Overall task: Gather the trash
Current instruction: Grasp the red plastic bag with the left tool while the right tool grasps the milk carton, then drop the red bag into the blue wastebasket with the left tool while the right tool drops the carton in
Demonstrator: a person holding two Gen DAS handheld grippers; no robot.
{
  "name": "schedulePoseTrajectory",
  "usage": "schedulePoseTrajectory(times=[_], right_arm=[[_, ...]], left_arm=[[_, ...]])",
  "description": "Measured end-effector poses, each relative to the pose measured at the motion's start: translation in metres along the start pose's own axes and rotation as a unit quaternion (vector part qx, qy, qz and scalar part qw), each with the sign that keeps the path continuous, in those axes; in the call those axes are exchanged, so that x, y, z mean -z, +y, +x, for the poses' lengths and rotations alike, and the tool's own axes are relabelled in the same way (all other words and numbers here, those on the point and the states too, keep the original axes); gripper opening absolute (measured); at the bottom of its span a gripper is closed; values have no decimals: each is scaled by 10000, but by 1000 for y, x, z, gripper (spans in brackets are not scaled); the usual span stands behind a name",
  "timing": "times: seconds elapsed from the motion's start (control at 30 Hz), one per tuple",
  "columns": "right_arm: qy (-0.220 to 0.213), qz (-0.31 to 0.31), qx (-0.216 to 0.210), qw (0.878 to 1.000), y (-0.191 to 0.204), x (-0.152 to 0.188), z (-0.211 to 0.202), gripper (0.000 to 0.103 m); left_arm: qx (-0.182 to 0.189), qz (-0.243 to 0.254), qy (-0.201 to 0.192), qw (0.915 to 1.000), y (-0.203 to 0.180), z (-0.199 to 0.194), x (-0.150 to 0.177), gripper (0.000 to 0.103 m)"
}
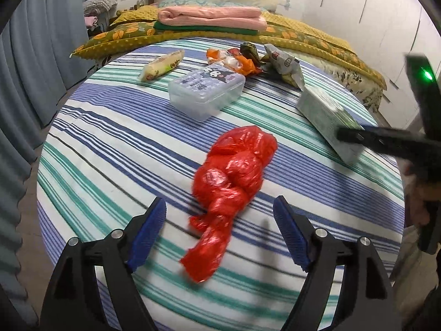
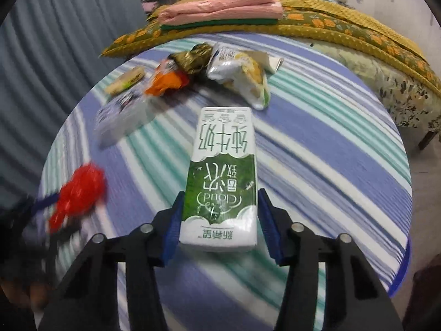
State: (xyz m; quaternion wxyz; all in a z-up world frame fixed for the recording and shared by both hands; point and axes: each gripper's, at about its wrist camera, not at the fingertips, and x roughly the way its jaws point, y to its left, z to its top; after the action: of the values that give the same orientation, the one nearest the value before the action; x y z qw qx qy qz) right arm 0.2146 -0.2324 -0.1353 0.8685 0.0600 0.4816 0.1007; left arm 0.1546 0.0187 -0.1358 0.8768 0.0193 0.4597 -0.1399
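Two fingers (image 2: 176,220) flanking milk carton (image 2: 223,176)

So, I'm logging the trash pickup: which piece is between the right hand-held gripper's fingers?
The green-and-white milk carton, lying flat between the right hand-held gripper; the red bag and wrappers lie apart.

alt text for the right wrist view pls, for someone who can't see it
The right gripper has its blue pads on both sides of a green and white milk carton on a round table with a striped cloth. Crumpled wrappers and a clear plastic box lie farther back, a red plastic bag at left.
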Motion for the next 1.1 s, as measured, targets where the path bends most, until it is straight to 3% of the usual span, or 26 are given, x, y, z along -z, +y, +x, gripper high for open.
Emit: schedulePoseTrajectory(times=[0.17,0.23,0.4,0.5,0.57,0.6,0.63,0.7,0.73,0.93,1.1], right_arm=[[391,-87,-94,9992,-9,24,-16,50],[456,-28,-97,9989,-11,25,-16,71],[416,-278,10,9987,-1,10,-12,74],[439,-502,215,9975,7,-2,-3,74],[491,-601,317,9965,9,-7,2,73],[541,-611,310,9962,8,-9,5,62],[567,-609,285,9961,7,-11,6,51],[527,-553,227,9968,4,-11,3,50],[479,-513,178,9974,2,-10,-1,50],[-12,-160,-194,9997,-23,-3,-40,50],[-360,409,-175,9984,-82,9,-76,50]], left_arm=[[211,165,109,9996,-1,4,-5,80],[266,246,202,9991,-4,9,-7,80],[147,403,269,9987,-7,16,-16,80],[102,383,259,9989,-5,18,-22,79],[44,451,276,9986,-7,20,-25,74],[14,482,290,9984,-7,21,-26,71],[-26,528,307,9981,-9,23,-26,63],[-45,579,332,9978,-10,24,-26,47],[-76,589,326,9977,-11,24,-26,45],[203,490,169,9984,-27,13,-32,42],[709,492,23,9963,-76,5,-50,42]])
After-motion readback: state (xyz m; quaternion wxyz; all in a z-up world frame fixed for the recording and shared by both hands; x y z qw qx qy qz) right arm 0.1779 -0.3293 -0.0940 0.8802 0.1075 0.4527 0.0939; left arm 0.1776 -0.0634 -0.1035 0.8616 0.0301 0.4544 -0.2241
